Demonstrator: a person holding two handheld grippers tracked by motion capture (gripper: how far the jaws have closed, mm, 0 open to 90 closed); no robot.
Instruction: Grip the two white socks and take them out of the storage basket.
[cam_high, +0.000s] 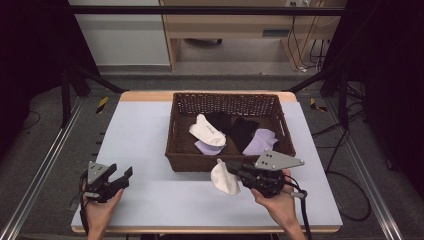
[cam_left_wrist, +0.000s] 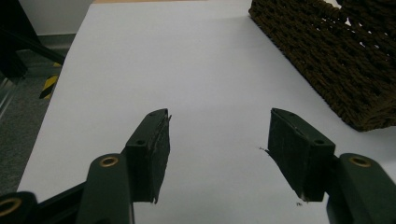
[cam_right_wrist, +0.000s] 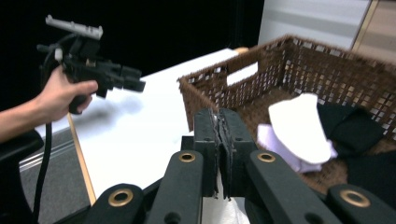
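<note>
Jaws pressed together, the right gripper (cam_high: 227, 167) pinches a white sock (cam_high: 224, 179) that hangs just outside the front wall of the wicker basket (cam_high: 226, 163), over the pale table (cam_high: 150, 145). In the right gripper view the two black pads meet with only a sliver of white cloth showing beneath them, and the basket's woven rim rises right behind.

The left gripper (cam_high: 121, 175) sits well to the left of the basket, its jaws spread wide and holding nothing (the left gripper view shows bare tabletop between the pads, with the basket's corner off to one side).

Inside the basket, another white sock (cam_high: 206, 131) lies across a lilac sock (cam_high: 209, 147) near the left side; black socks (cam_high: 235, 127) fill the middle, and a second lilac sock (cam_high: 261, 141) rests toward the right wall.

By the look of it, the work of emptying the basket is barely begun: one sock is out and in hand, none lies set down on the table, and at least five pieces remain inside. The free gripper appears ready to assist.
</note>
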